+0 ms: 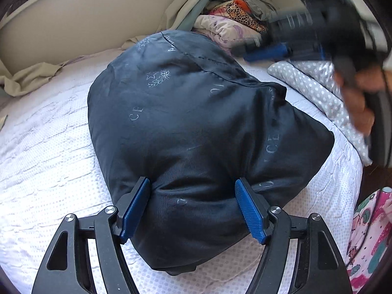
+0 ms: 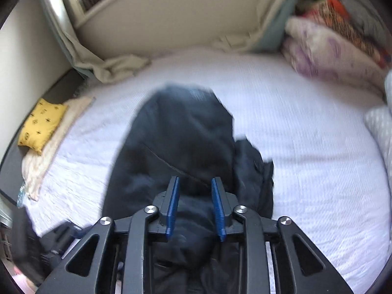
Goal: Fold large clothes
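Observation:
A large dark navy padded jacket with faint printed letters lies bunched and folded on the white bed. My left gripper has its blue pads wide apart around a thick roll of the jacket's near edge, touching it on both sides. My right gripper hovers above the jacket with its blue pads apart and nothing between them; it also shows blurred at the upper right of the left wrist view.
Folded blankets are stacked at the bed's far corner. A grey dotted cloth lies at the right edge. Beige curtain fabric rests by the wall. A yellow cushion lies at the left bedside.

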